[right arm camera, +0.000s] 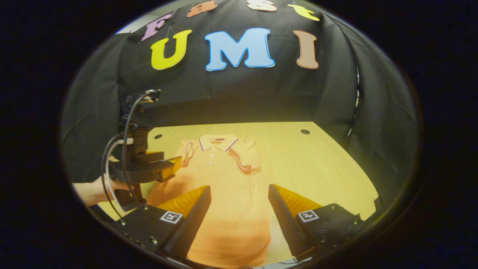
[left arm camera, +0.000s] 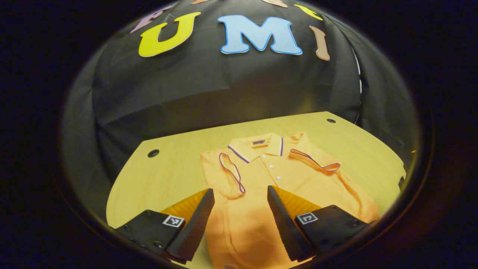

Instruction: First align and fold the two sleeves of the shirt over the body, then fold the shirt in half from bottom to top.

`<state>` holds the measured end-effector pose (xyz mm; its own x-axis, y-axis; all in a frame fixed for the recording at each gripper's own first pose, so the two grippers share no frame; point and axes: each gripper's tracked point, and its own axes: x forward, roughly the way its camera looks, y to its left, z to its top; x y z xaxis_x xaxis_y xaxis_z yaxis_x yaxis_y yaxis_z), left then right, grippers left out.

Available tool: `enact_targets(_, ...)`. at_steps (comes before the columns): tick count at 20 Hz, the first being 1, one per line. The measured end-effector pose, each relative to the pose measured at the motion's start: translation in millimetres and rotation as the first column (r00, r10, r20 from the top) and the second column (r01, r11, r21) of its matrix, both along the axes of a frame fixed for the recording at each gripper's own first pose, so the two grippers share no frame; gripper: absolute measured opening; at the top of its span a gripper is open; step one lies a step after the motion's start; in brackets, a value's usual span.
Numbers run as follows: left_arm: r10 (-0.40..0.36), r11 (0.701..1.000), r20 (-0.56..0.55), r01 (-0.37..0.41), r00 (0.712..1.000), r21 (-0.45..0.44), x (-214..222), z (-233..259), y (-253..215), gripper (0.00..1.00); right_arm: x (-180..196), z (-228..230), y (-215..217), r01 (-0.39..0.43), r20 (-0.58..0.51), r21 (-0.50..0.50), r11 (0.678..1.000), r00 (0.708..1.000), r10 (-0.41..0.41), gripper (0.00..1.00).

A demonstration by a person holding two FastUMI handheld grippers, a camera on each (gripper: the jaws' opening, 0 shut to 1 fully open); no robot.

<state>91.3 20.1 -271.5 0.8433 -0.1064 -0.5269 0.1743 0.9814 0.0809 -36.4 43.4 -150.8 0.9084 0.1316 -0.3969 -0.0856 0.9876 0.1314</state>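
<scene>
An orange polo shirt (left arm camera: 261,186) lies flat on the wooden table (left arm camera: 157,179), collar (left arm camera: 257,147) toward the far wall. Both short sleeves lie folded in over the body: one (left arm camera: 231,173) on the left, one (left arm camera: 315,160) on the right. My left gripper (left arm camera: 241,194) hovers open above the shirt's middle, with nothing between its fingers. In the right gripper view the shirt (right arm camera: 227,194) stretches from the collar (right arm camera: 217,142) down to the hem near my right gripper (right arm camera: 239,192), which hangs open over the lower body. The left gripper (right arm camera: 149,164), held by a hand (right arm camera: 97,190), floats over the shirt's left edge.
The table has round cable holes at its far corners (left arm camera: 153,153) (left arm camera: 331,120) (right arm camera: 305,132). Black cloth walls close the booth behind and on both sides. Bare wood lies to the right of the shirt (right arm camera: 317,172) and to its left (left arm camera: 168,175).
</scene>
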Motion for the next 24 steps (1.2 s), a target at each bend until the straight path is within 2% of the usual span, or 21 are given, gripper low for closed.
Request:
enact_targets(2, 0.014, 1.000, -0.017, -0.014, 1.000, -0.010, -34.2, -2.5, 2.4, 0.96, -13.3, -13.9, -5.5, -0.001, -0.018, -0.004, 1.000, 1.000, 0.001, 0.96)
enact_targets(14, 0.094, 0.995, -0.121, -0.098, 0.988, -0.028, -232.6, -42.1, 26.3, 0.95, -98.2, -107.1, -12.1, -0.039, -0.191, -0.001, 0.999, 0.981, 0.038, 0.96)
enact_targets(16, 0.112, 0.993, -0.146, -0.117, 0.983, -0.028, -254.5, -51.4, 34.3, 0.93, -107.7, -118.5, -11.0, -0.046, -0.212, -0.005, 0.999, 0.976, 0.044, 0.96)
enact_targets(20, 0.122, 0.991, -0.173, -0.129, 0.977, -0.027, -288.7, -62.3, 45.0, 0.96, -123.4, -137.0, -9.6, -0.059, -0.252, -0.007, 0.998, 0.966, 0.055, 0.96)
enact_targets(23, 0.116, 0.992, -0.186, -0.123, 0.976, -0.025, -307.0, -72.5, 46.3, 0.94, -128.7, -149.9, -9.6, -0.066, -0.274, -0.021, 0.998, 0.960, 0.057, 0.96)
enact_targets(24, 0.117, 0.992, -0.193, -0.124, 0.974, -0.021, -311.5, -77.4, 47.1, 0.96, -131.0, -152.5, -11.1, -0.066, -0.280, -0.025, 0.998, 0.958, 0.056, 0.96)
